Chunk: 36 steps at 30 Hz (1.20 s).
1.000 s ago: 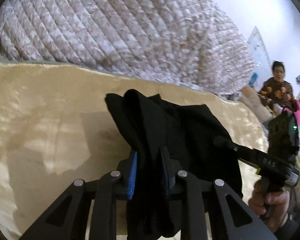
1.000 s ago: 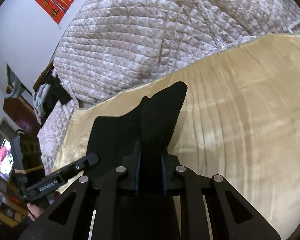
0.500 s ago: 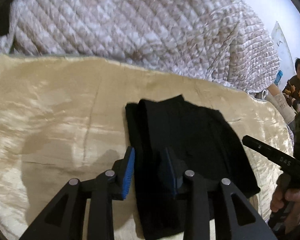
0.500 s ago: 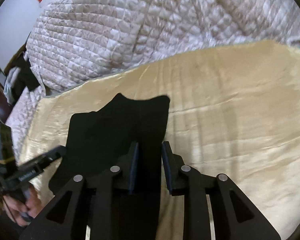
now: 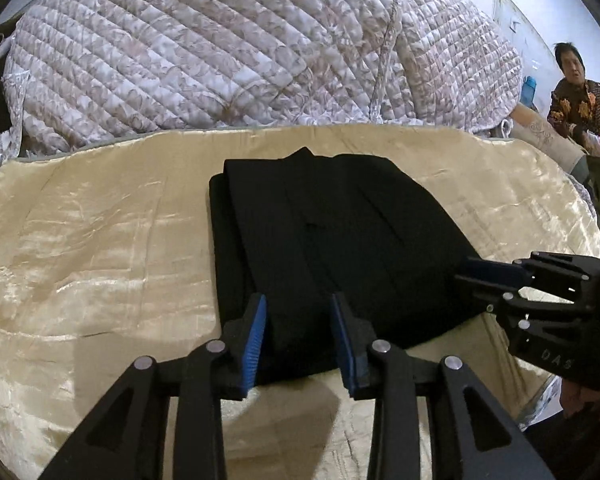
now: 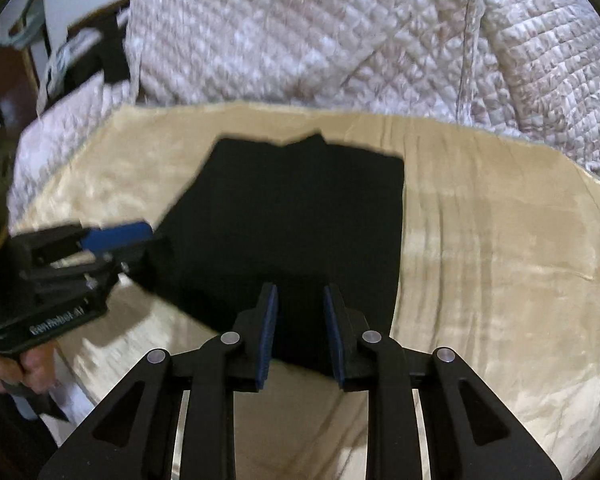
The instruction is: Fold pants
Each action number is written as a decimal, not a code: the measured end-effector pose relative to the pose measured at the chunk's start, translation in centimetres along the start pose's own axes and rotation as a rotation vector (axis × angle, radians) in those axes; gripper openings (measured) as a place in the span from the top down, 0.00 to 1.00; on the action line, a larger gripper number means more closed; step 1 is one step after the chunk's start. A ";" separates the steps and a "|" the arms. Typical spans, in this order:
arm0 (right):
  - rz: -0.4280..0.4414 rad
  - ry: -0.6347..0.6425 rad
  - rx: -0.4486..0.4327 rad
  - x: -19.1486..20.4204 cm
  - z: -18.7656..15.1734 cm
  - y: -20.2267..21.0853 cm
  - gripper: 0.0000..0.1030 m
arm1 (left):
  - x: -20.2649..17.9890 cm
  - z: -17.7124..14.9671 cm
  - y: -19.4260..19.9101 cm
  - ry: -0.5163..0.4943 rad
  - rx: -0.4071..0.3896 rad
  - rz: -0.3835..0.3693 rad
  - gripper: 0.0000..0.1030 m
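Note:
The black pants (image 5: 332, 232) lie folded into a flat rectangle on the shiny beige cloth (image 5: 100, 260); they also show in the right wrist view (image 6: 300, 216). My left gripper (image 5: 300, 332) is open and hovers over the fold's near left edge with nothing between its blue pads. My right gripper (image 6: 300, 328) is open and empty over the near right edge. Each gripper shows in the other's view: the right one (image 5: 496, 276) at the fold's right side, the left one (image 6: 112, 240) at its left side.
A quilted pinkish-white bedspread (image 5: 240, 52) is bunched up behind the beige cloth. A person in a patterned top (image 5: 576, 96) sits at the far right. Dark clothing (image 6: 112, 56) lies on the bedding at the far left. The cloth's near edge (image 6: 72, 364) drops off beside my left hand.
Both grippers have let go of the pants and opened. The pants have gone from being held up to lying flat and folded. Both grippers have pulled back toward me.

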State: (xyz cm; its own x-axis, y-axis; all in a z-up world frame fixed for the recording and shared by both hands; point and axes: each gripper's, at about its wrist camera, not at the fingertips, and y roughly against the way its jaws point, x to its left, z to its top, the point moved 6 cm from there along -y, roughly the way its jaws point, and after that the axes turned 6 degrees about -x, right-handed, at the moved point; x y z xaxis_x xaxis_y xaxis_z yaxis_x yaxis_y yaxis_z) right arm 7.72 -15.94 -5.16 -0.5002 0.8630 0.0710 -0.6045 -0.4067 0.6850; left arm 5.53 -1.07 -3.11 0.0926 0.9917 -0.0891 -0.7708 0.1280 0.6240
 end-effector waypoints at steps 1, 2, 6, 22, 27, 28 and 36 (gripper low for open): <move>0.005 0.006 -0.004 -0.1 -0.2 0.0 0.77 | 0.0 0.0 0.0 0.001 -0.001 -0.001 0.64; 0.009 0.010 -0.007 -0.1 -0.3 0.0 0.77 | 0.0 -0.2 -0.1 0.006 0.003 -0.004 0.63; 0.021 -0.009 0.004 -0.3 -0.5 0.0 0.76 | 0.1 -0.4 -0.3 0.015 0.004 -0.010 0.62; 0.019 -0.272 -0.014 -4.7 3.7 -3.9 0.79 | 0.8 3.3 -2.9 0.037 -0.010 -0.001 0.62; -0.010 -0.276 -0.047 -5.0 4.2 -3.0 0.82 | 2.1 2.2 -4.0 0.090 0.043 0.002 0.62; -0.014 -0.265 -0.053 -4.9 4.3 -2.8 0.82 | 2.1 2.3 -3.8 0.090 0.040 0.002 0.62; 0.026 -0.186 -0.066 -2.1 3.4 -0.5 0.82 | 1.0 1.9 -1.3 0.020 -0.010 0.037 0.62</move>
State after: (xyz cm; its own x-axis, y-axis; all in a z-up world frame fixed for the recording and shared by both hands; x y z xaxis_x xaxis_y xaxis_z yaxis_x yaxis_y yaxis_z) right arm 11.15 -16.57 -3.17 -0.3965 0.8901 0.2249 -0.6352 -0.4429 0.6328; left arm 7.78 -0.23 -2.50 0.0513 0.9953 -0.0821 -0.7797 0.0913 0.6195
